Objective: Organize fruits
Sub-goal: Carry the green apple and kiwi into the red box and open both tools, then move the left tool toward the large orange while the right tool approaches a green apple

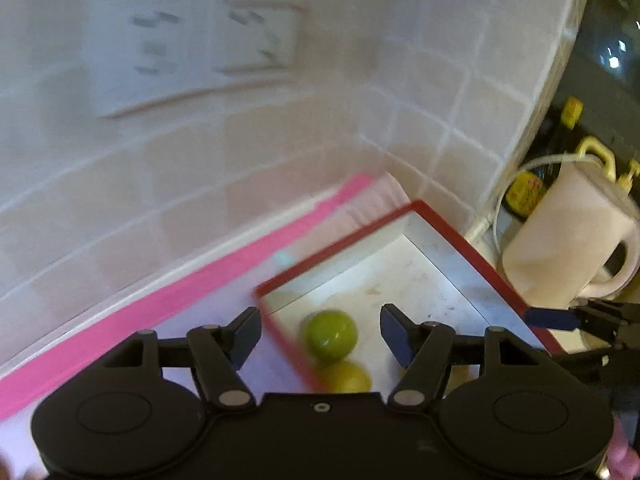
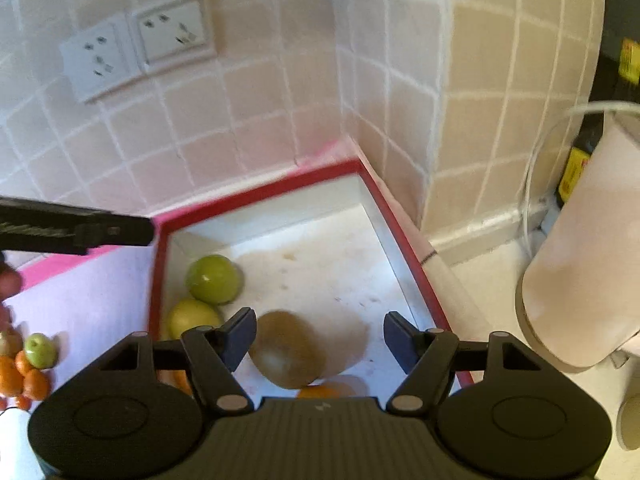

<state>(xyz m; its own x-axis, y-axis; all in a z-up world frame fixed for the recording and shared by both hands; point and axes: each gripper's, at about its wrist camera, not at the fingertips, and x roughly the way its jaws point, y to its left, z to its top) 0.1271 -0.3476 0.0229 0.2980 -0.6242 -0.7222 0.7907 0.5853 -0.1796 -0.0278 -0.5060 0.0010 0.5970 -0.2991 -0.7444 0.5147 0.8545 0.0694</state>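
A red-rimmed white box [image 2: 256,196] stands in the tiled corner; it also shows in the left wrist view [image 1: 460,236]. In it lie a green apple [image 2: 214,279], a yellow fruit [image 2: 192,318], a brown kiwi-like fruit [image 2: 286,354] and an orange [image 2: 320,391]. My right gripper [image 2: 320,340] is open above the box, the brown fruit between its fingers but not touching them. My left gripper [image 1: 322,338] is open over the box's left rim, above the green apple [image 1: 330,335] and yellow fruit [image 1: 348,378]. A small green apple [image 2: 39,350] and several oranges [image 2: 20,380] lie left of the box.
A pink-edged mat [image 1: 160,308] lies under the box along the tiled wall. A white kettle [image 2: 584,256] with a cable stands to the right. Two wall sockets [image 2: 136,46] are on the wall. The left gripper's finger [image 2: 80,228] reaches in at the left of the right wrist view.
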